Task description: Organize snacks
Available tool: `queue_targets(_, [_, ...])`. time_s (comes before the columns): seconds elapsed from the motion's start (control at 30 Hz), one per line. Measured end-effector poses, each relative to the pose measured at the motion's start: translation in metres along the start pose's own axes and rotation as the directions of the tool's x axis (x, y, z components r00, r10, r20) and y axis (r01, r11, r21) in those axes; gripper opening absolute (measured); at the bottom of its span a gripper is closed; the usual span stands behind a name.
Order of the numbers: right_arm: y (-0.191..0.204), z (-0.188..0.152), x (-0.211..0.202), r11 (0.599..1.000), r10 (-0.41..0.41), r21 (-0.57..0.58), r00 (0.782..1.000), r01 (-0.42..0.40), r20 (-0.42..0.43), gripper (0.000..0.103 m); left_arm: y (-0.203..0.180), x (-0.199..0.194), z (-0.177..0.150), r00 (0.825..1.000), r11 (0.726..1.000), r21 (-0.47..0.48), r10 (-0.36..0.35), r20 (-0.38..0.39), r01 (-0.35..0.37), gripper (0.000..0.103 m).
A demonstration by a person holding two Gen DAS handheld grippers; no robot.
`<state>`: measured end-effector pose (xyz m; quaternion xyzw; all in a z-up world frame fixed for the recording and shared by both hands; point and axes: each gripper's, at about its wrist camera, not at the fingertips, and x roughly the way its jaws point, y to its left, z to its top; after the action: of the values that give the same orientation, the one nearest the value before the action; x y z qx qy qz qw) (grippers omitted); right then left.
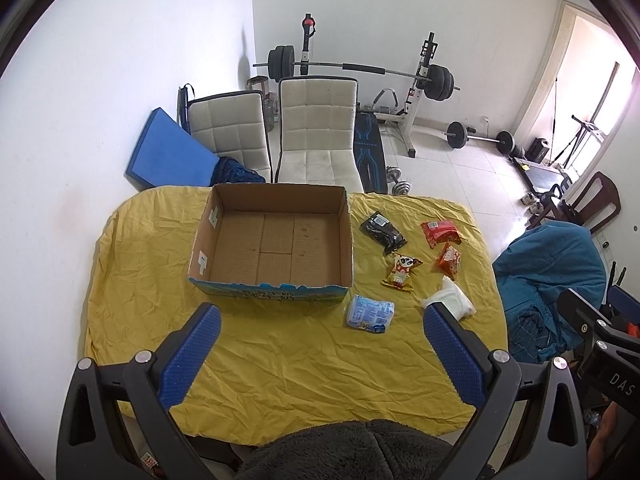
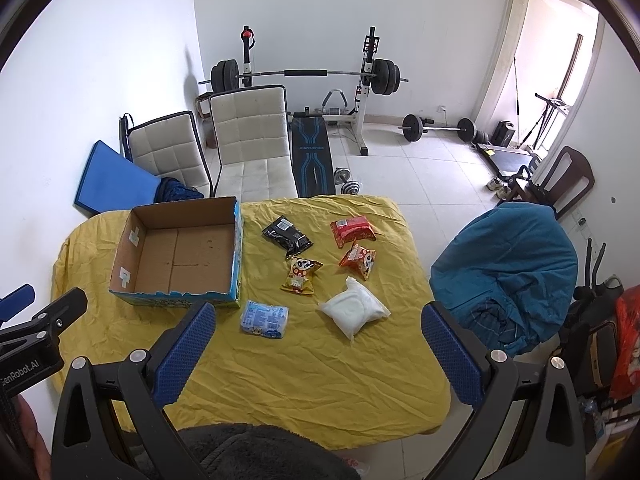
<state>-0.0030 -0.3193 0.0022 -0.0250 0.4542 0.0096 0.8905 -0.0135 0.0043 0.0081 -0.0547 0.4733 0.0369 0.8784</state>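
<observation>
An empty cardboard box [image 1: 276, 240] [image 2: 180, 256] sits on the yellow-covered table [image 1: 304, 368] [image 2: 320, 368]. To its right lie several snack packs: black [image 1: 382, 232] [image 2: 287, 238], red [image 1: 440, 233] [image 2: 352, 230], orange [image 1: 450, 260] [image 2: 359, 260], a panda pack [image 1: 402, 270] [image 2: 300, 274], pale blue [image 1: 370, 313] [image 2: 265, 319] and white [image 1: 452, 300] [image 2: 354, 312]. My left gripper [image 1: 320, 320] hovers open above the table's near side, in front of the box. My right gripper [image 2: 320, 320] hovers open, short of the blue and white packs. Nothing is between either pair of fingers.
Two cream chairs [image 1: 316, 136] [image 2: 252, 140] stand behind the table, with a blue mat [image 1: 168, 156] on the left. A chair draped in teal cloth [image 2: 508, 264] stands on the right. A weight bench and barbells [image 2: 316, 76] fill the back of the room.
</observation>
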Motion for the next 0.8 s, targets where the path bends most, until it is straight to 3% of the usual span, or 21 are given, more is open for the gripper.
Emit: queue_targets(0.8, [0.0015,-0.0027,-0.0003,1.0,0.01,-0.001,1.0,-0.01,0.001,0.103,-0.005,0.0035,-0.0038,1.0,1.0,-0.01,-0.006,-0.006,0.006,0.103])
